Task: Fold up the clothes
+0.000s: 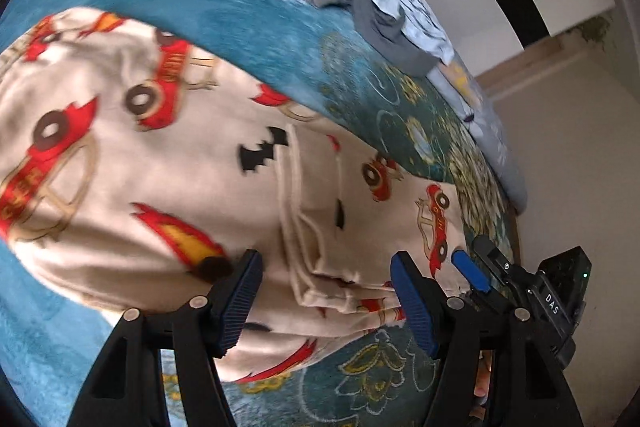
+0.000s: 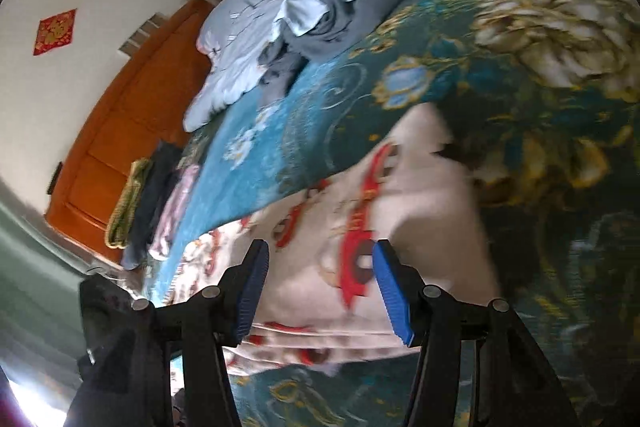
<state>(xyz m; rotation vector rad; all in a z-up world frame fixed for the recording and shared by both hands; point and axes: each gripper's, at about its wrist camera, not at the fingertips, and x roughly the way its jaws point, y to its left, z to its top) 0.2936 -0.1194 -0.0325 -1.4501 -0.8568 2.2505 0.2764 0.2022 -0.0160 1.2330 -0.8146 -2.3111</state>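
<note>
Hovering over cream car-print garment (image 1: pixel 168 163) on floral blanket (image 1: pixel 224 7), left gripper (image 1: pixel 326 301) and right gripper (image 2: pixel 320 291) both gaping; looking soft, light, floppy; pinching near hem likely best.

Bed: teal floral blanket (image 1: pixel 248 7) is covering it
Lying on blanket: cream garment with red car print (image 1: pixel 120 147); grey and pale-blue crumpled clothes (image 1: pixel 376 7); folded stack (image 2: pixel 148 203) at far edge

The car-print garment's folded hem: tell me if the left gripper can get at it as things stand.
Probably yes. The left gripper is open, its jaws either side of the car-print garment's folded hem, with nothing between them.
</note>
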